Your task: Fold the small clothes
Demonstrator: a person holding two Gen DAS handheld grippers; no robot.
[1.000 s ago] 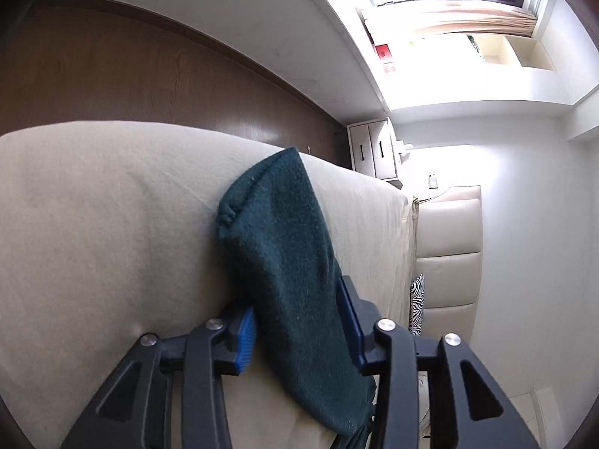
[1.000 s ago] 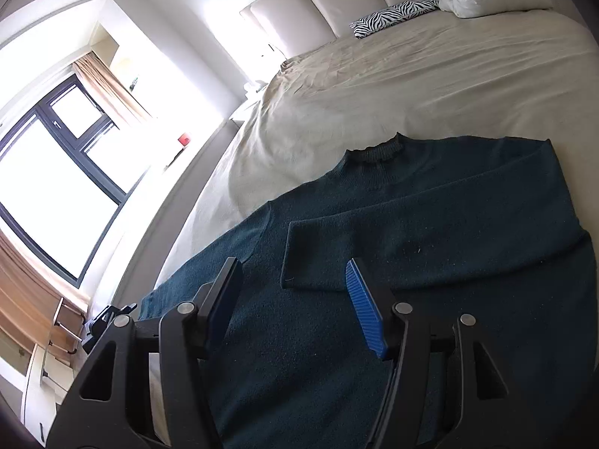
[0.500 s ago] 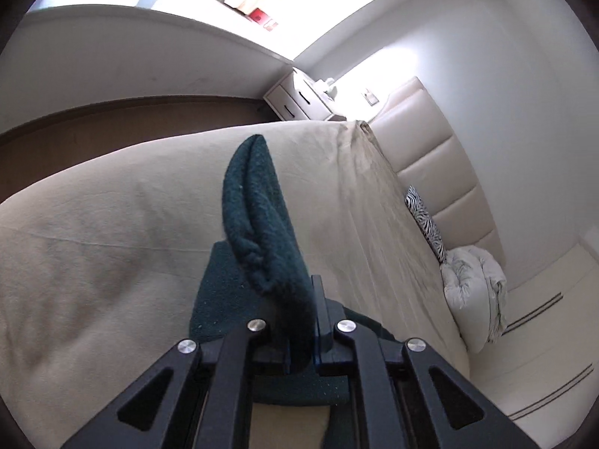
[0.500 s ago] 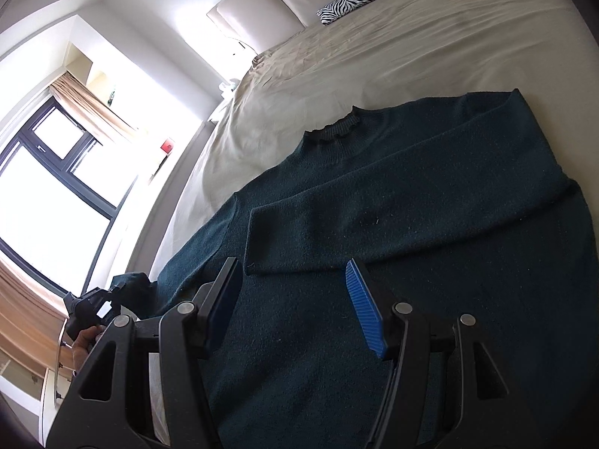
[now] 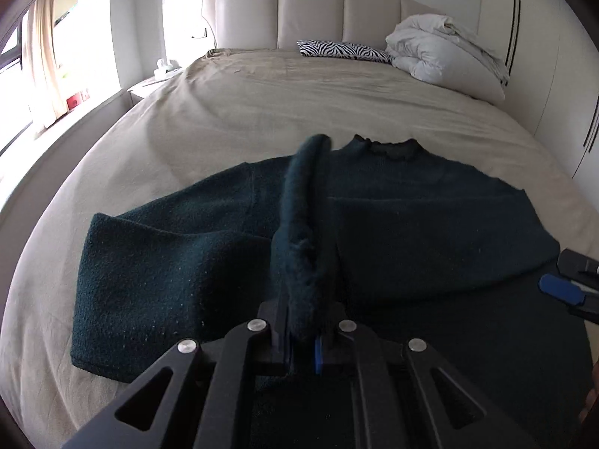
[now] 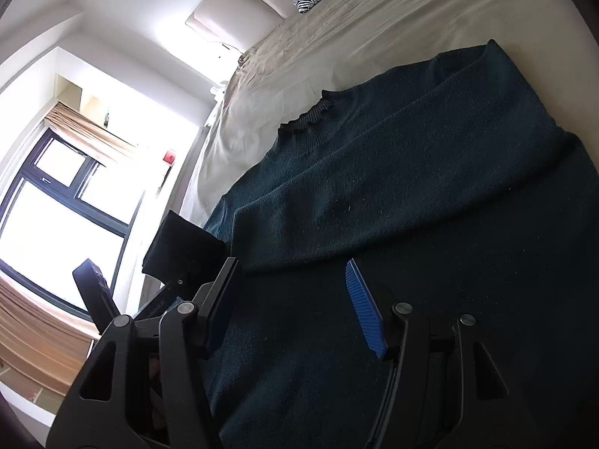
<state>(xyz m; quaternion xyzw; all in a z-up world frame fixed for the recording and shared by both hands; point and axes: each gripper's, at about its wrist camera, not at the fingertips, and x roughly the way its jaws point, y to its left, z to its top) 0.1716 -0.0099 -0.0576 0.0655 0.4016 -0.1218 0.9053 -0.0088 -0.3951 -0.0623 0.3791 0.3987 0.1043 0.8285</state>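
Observation:
A dark teal knit sweater [image 5: 430,224] lies flat on the beige bed [image 5: 299,97], collar [image 5: 389,149] toward the headboard. Its right sleeve is folded across the chest [image 6: 374,194]. My left gripper [image 5: 303,336] is shut on the left sleeve's cuff end [image 5: 303,224] and holds it lifted over the sweater's body, the sleeve bent back near the left shoulder [image 5: 149,262]. My right gripper [image 6: 292,299] is open and empty, hovering low over the sweater's lower body; it also shows at the right edge of the left wrist view [image 5: 561,288]. The left gripper appears in the right wrist view [image 6: 179,247].
A white duvet [image 5: 445,48] and a zebra pillow [image 5: 340,49] lie by the padded headboard [image 5: 310,11]. A window with curtains [image 6: 56,205] and a sill run along the bed's left side. A nightstand [image 5: 149,86] stands at the head corner.
My left gripper shut on the sleeve cuff, lifted it and swung it inward over the sweater, turning to face the headboard. My right gripper stayed open and moved lower over the sweater.

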